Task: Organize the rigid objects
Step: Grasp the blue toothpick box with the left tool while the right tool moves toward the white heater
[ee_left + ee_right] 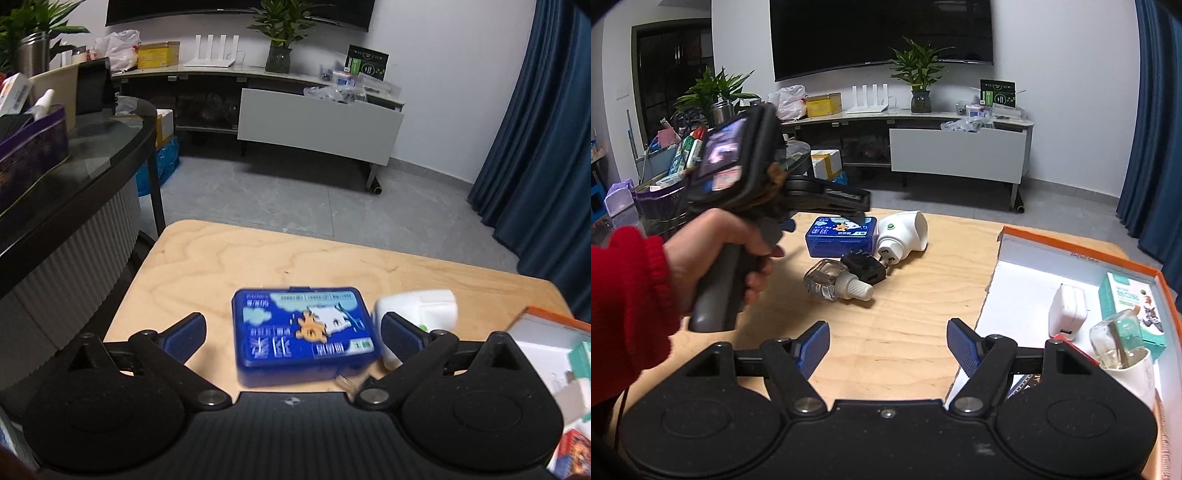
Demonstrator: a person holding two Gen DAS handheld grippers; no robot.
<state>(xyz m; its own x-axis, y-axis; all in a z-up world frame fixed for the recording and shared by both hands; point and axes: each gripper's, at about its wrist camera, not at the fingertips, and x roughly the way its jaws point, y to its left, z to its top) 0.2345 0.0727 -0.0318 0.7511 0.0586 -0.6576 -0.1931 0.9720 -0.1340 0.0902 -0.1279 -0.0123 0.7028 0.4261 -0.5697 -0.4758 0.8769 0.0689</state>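
Observation:
A blue box (pixel 303 332) with cartoon print lies flat on the wooden table (pixel 229 258), between the wide-apart fingers of my left gripper (pixel 291 332). Neither pad presses on it. A white plug-in device (pixel 421 314) lies just right of the box. From the right wrist view, the left gripper (pixel 827 216), held by a hand in a red sleeve (pixel 624 295), hovers over the blue box (pixel 838 236). The white plug-in device (pixel 905 232), a black adapter (pixel 864 267) and a clear bottle (pixel 831 282) lie close by. My right gripper (pixel 888 343) is open over bare wood, holding nothing.
An orange-rimmed white box (pixel 1071 254) sits at the table's right, holding a white charger (pixel 1067 310), a teal carton (pixel 1130 306) and another bottle-and-plug unit (pixel 1119 343). A dark glass table (pixel 92 155) with clutter stands to the left. A TV console (pixel 314 122) is beyond.

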